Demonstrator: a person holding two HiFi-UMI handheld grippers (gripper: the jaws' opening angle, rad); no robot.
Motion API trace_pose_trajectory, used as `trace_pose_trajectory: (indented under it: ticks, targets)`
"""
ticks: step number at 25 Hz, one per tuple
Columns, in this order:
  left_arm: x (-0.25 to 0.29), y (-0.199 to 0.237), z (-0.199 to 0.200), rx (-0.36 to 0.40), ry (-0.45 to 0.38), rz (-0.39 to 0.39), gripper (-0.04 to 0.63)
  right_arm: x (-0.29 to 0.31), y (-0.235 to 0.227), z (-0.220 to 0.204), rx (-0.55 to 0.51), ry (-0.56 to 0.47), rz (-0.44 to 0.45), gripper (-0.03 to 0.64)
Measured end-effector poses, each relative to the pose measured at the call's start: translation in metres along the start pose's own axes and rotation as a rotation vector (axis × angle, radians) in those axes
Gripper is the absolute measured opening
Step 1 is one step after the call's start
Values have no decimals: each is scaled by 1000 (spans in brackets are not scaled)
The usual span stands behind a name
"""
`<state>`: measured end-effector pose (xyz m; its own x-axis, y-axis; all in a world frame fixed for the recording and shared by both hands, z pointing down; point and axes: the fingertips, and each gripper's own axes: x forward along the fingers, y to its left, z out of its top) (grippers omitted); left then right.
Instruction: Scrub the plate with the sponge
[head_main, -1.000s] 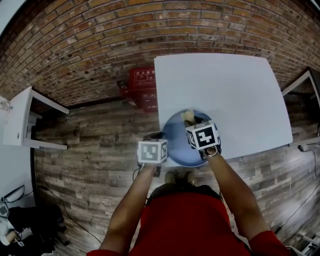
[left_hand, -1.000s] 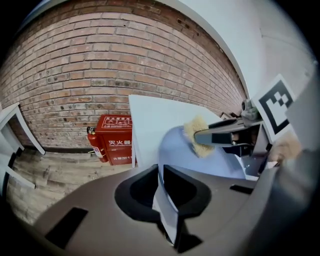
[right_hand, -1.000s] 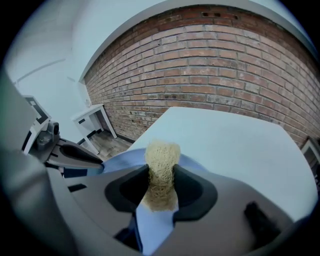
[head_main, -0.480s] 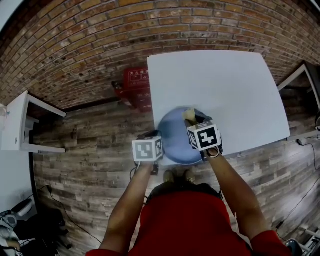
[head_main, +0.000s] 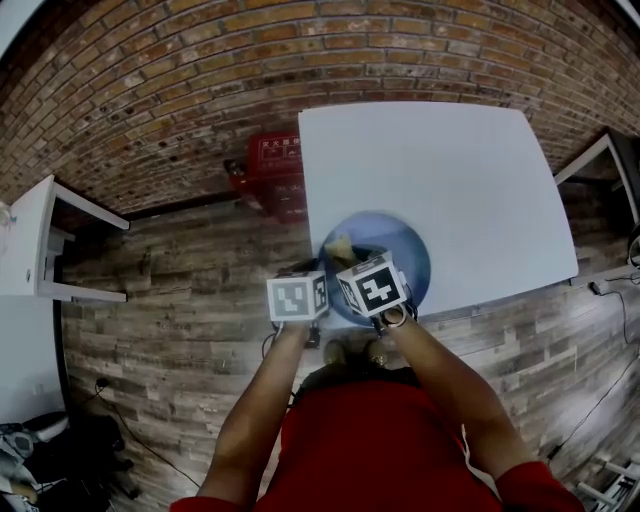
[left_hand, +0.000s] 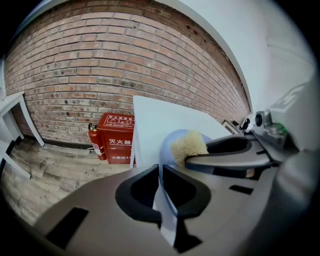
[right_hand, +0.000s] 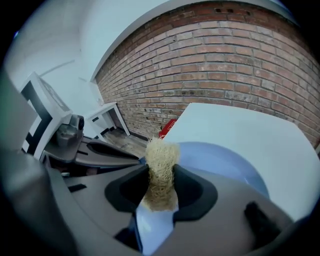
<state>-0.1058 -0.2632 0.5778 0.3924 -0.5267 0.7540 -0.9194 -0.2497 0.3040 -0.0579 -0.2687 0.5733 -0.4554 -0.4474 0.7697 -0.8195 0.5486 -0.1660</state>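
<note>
A blue plate (head_main: 405, 255) lies at the near left edge of the white table (head_main: 450, 160). My left gripper (left_hand: 161, 172) is shut on the plate's (left_hand: 167, 150) left rim, which runs up between its jaws. My right gripper (right_hand: 159, 185) is shut on a pale fibrous sponge (right_hand: 161, 162), whose tip rests on the plate (right_hand: 225, 162) near its left side. In the head view the sponge (head_main: 340, 243) shows just beyond the two marker cubes, which stand close together. The left gripper view shows the sponge (left_hand: 189, 145) against the plate's inner face.
A red fire-extinguisher box (head_main: 275, 175) stands on the wooden floor against the brick wall, left of the table, with an extinguisher (left_hand: 95, 142) beside it. A white table frame (head_main: 45, 240) is at the far left. The table surface beyond the plate is bare.
My right gripper has carried the sponge leftward across the plate, from its far middle to its left side, close to the left gripper. The left gripper has kept its hold and place.
</note>
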Motion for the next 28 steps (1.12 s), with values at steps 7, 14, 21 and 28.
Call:
trace_pose_trajectory:
  ticks: [7, 14, 21, 28]
  targets:
    - [0, 2, 0, -1, 2, 0, 37, -15, -33, -9, 34, 7, -54, 153]
    - [-1, 1, -2, -8, 1, -2, 37, -51, -99, -33, 103, 30, -184, 153]
    - [-1, -2, -4, -18, -4, 0, 37, -67, -109, -43, 146, 22, -201, 153]
    - [-3, -1, -5, -29, -9, 3, 37, -45, -4, -30, 101, -1, 7, 153]
